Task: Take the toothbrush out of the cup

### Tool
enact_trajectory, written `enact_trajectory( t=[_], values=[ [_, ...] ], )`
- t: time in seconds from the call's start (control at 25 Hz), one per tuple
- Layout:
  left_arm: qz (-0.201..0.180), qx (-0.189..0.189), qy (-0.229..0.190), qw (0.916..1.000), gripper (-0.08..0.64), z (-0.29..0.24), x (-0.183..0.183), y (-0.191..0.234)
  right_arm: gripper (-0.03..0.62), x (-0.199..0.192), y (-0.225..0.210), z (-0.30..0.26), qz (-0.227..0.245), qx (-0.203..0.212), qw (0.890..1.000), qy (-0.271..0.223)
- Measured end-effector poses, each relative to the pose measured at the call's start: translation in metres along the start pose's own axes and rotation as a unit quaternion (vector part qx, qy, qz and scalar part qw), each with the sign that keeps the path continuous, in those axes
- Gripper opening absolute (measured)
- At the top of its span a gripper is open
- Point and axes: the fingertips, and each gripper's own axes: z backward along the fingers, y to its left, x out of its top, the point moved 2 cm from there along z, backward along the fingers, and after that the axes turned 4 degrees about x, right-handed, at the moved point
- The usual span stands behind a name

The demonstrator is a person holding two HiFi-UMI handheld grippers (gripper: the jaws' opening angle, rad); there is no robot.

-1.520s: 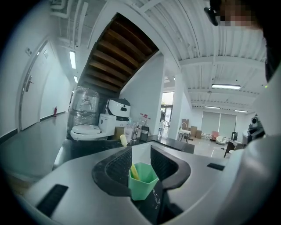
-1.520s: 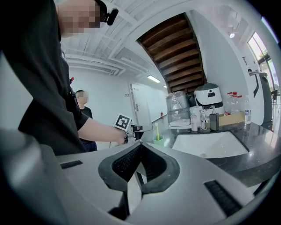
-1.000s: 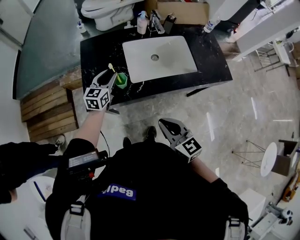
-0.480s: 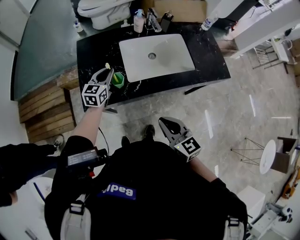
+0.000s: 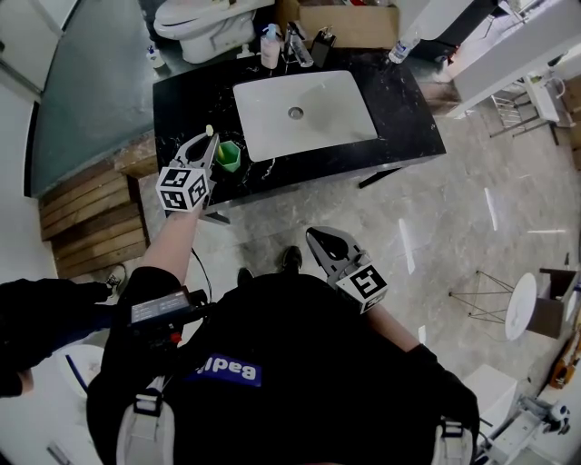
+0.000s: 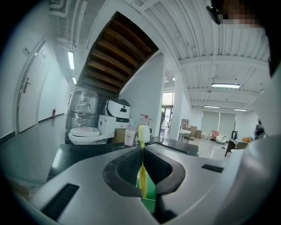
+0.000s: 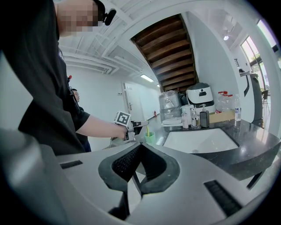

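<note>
A yellow toothbrush (image 6: 142,169) stands upright in a small green cup (image 6: 150,193) on the front left of the black counter (image 5: 182,91). My left gripper (image 6: 142,147) reaches level over the cup, its jaws closing with the toothbrush handle pinched between the pads and the bristle head poking above them. From the head view, the left gripper (image 5: 205,142) sits just left of the cup (image 5: 231,154). My right gripper (image 5: 320,239) hangs low in front of the person's body, away from the counter, shut with nothing in it (image 7: 141,145).
A white sink (image 5: 304,109) fills the middle of the counter, with a tap and soap bottles (image 5: 270,45) along its far edge. A toilet (image 5: 200,18) stands behind. Wooden pallets (image 5: 91,209) lie left of the counter, and tiled floor spreads to the right.
The left gripper's jaws have come together around the toothbrush handle above the cup. The right gripper has stayed where it was.
</note>
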Motion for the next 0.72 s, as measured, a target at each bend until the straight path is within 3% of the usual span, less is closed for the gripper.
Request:
enact_trajectory(
  t=[0.72],
  values=[
    [-0.004,-0.019,-0.091,0.9957,0.017,0.056,0.074,-0.028,0.012,0.009,0.019,-0.003,0.011,0.024,0.999,-0.020]
  ],
)
